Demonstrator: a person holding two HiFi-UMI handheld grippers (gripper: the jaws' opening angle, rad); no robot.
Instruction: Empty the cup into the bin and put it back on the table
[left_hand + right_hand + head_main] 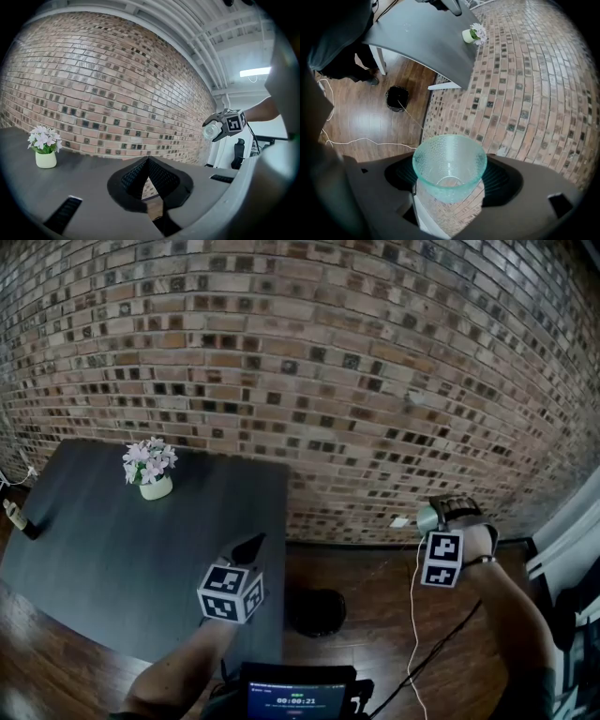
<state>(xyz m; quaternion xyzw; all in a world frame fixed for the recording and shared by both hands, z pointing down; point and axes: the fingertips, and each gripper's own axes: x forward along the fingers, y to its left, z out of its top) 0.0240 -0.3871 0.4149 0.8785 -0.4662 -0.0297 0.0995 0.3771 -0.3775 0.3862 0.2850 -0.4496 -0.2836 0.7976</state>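
A translucent teal cup (449, 161) sits between the jaws of my right gripper (450, 180), which is shut on it; it looks empty. In the head view the right gripper (439, 517) holds the cup (427, 517) over the wood floor, right of the table and close to the brick wall. The small black bin (317, 611) stands on the floor by the table's right edge, left of and nearer than the cup; the right gripper view shows the bin (397, 98) well away from the cup. My left gripper (249, 546) hovers shut and empty over the dark table (112, 559); its jaws meet at the tips (147, 161).
A white pot of flowers (154, 486) stands at the table's far side. A bottle (19, 518) lies at the table's left edge. A white cable (412, 615) runs across the floor. A device with a screen (300, 697) sits at the bottom of the head view.
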